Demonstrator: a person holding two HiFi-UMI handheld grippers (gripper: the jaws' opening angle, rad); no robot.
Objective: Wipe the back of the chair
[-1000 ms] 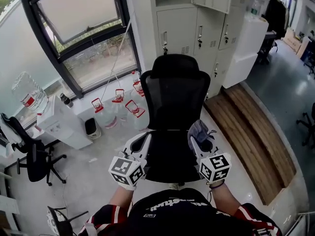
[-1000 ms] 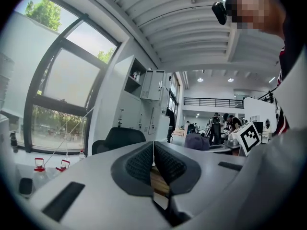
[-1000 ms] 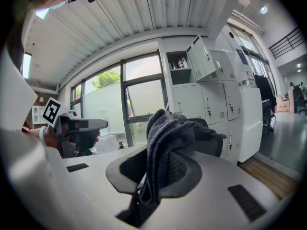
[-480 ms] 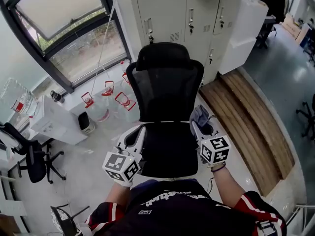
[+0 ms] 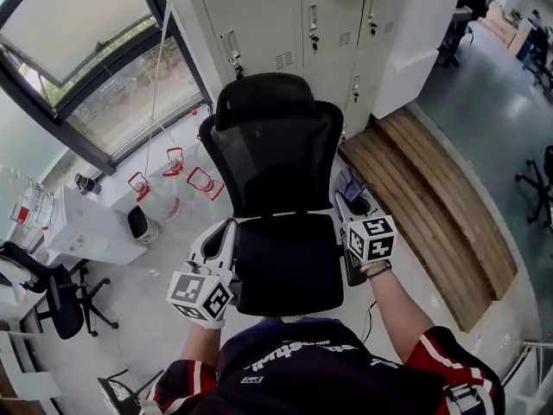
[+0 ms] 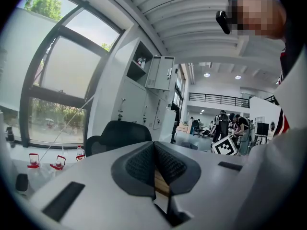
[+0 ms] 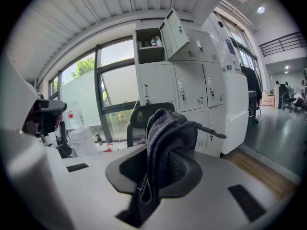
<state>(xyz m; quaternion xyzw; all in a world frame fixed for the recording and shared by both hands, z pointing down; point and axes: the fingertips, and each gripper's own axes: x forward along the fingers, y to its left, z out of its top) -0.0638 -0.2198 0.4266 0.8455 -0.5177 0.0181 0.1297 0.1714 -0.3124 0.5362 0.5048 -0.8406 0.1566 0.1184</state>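
Beside the seat's right edge, right gripper [image 5: 350, 200] clamped on a dark grey cloth [image 7: 165, 133], bunched above the pads; at the left edge, left gripper [image 5: 216, 234] pressed closed, empty. Between them the black chair [image 5: 275, 150], mesh back upright just ahead, apparently untouched by either. Beyond: pale floor [image 5: 155, 279], water jugs [image 5: 168, 175] under the window [image 5: 86, 67], grey lockers [image 5: 285, 24], wooden platform [image 5: 436, 197] at right

A large dark-framed window [image 5: 86, 67] fills the upper left of the head view and lets in daylight. Pale grey metal lockers [image 5: 285, 24] line the top edge; the right gripper view shows one upper door open. A light wooden plank platform [image 5: 432, 197] runs down the right, beside a glossy grey floor [image 5: 492, 102]. Clear water jugs with red handles [image 5: 203, 184] stand below the window, near a white box-shaped cabinet [image 5: 86, 227]. The left gripper view shows a ribbed white ceiling [image 6: 192, 23].
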